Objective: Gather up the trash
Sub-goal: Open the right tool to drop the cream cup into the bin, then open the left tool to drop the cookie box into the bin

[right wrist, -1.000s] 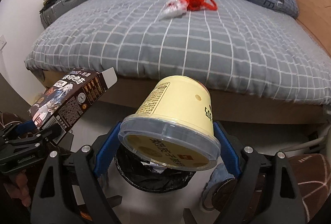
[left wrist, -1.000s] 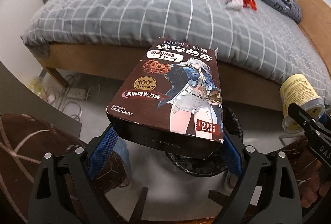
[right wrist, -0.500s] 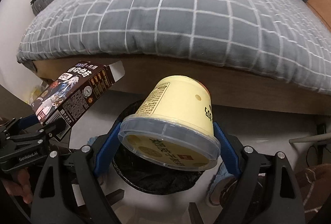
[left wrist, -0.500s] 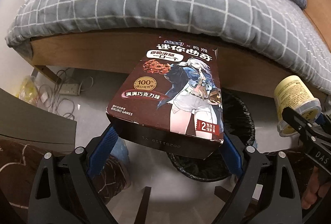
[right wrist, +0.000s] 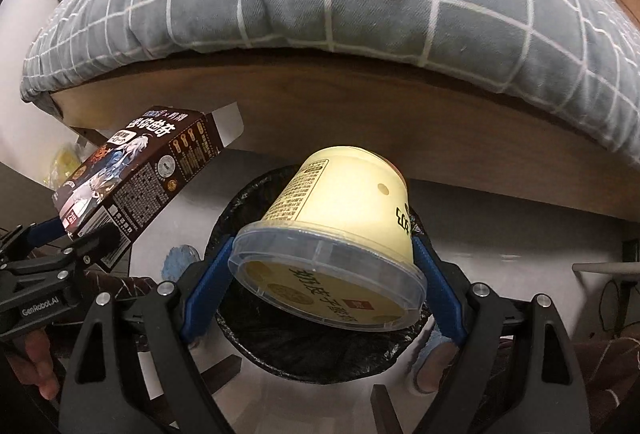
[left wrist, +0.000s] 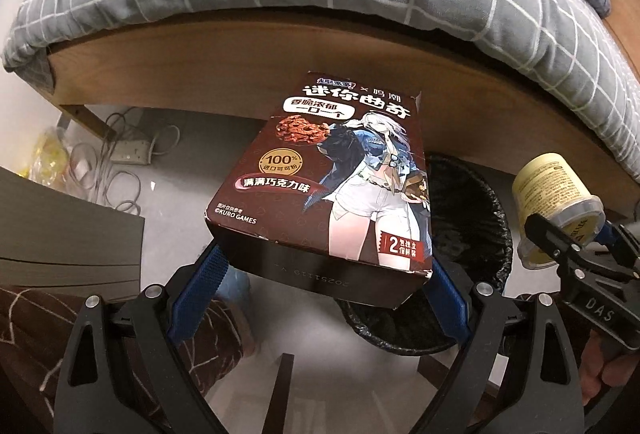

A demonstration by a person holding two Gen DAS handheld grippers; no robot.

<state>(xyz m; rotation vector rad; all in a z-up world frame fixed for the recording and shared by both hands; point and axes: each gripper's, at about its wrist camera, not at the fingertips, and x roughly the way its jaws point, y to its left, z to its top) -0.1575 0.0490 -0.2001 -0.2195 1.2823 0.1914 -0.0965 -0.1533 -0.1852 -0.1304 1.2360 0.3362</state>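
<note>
Left gripper (left wrist: 326, 274) was clamped on the brown cookie box (left wrist: 328, 173). Right gripper (right wrist: 322, 274) gripped the yellow cup (right wrist: 340, 213) wide, directly over the black-lined bin (right wrist: 320, 358)

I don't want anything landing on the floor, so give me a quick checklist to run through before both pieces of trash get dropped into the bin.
1. Left gripper clamped on the cookie box: ok.
2. Right gripper clamped on the yellow cup: ok.
3. Bin open, black liner in place: ok.
4. Cup over the bin mouth: ok.
5. Box over the bin mouth: not ok, it sits off to one side in the right wrist view.
6. Room left inside the bin: cannot tell.
</note>
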